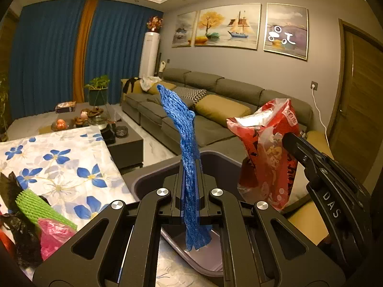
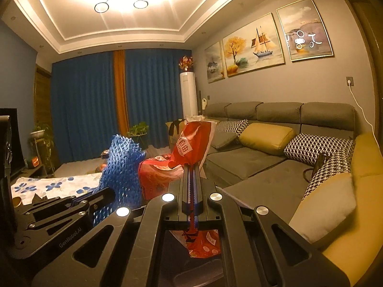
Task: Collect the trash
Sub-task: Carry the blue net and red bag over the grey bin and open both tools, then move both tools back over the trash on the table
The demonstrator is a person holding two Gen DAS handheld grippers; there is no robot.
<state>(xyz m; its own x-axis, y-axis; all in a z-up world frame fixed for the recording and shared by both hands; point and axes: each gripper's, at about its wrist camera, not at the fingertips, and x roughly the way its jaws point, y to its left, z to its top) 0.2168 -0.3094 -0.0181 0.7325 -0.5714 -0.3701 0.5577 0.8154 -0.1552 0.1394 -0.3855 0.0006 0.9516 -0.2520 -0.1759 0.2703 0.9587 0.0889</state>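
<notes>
My left gripper point(image 1: 190, 165) is shut on a blue foam net point(image 1: 184, 129), held upright over a dark grey trash bin point(image 1: 153, 179); the net's lower end hangs inside the bin. My right gripper point(image 2: 192, 167) is shut on a red and white plastic bag point(image 2: 191, 143), held to the right of the net over the bin. The bag point(image 1: 265, 150) and the right gripper's body point(image 1: 330, 181) show in the left wrist view. The net point(image 2: 122, 165) and the left gripper point(image 2: 79, 203) show at the left of the right wrist view.
A table with a blue-flower cloth point(image 1: 59, 162) stands left of the bin. On it lie a green foam net point(image 1: 36, 203), a pink bag point(image 1: 52, 236) and a black bag point(image 1: 21, 234). A grey sofa point(image 2: 275, 162) with cushions runs along the right. A dark coffee table point(image 1: 119, 136) stands behind.
</notes>
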